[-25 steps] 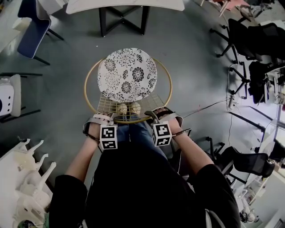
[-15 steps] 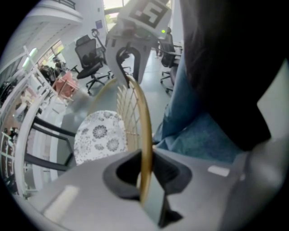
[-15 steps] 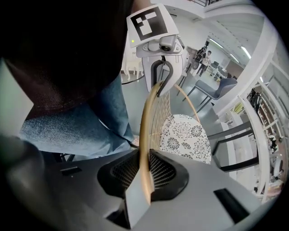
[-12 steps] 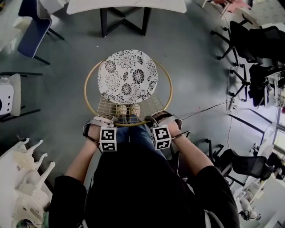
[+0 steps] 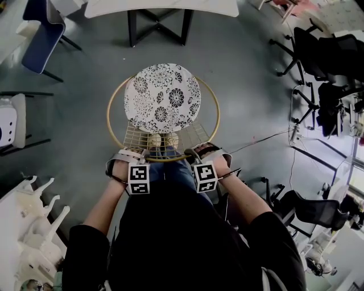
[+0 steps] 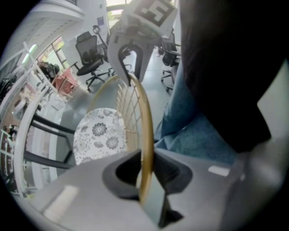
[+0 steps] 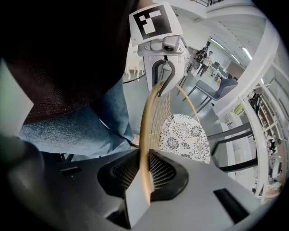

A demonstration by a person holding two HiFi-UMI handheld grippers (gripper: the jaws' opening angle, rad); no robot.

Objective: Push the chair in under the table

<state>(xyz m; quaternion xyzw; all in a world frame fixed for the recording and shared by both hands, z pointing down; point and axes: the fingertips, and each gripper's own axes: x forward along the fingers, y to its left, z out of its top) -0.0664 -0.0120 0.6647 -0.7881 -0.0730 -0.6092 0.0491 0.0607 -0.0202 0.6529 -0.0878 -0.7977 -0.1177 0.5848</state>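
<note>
Chair rim (image 7: 145, 119) sits gripped in right tool (image 7: 143, 178).

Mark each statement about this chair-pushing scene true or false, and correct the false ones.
1. The right gripper is shut on the gold rim of the chair. True.
2. The cushion on the seat is plain blue. False: it is white with a dark floral print.
3. The chair already sits under the table. False: it stands clear of the table, with bare floor between them.
4. A blue chair stands at the upper left of the head view. True.
</note>
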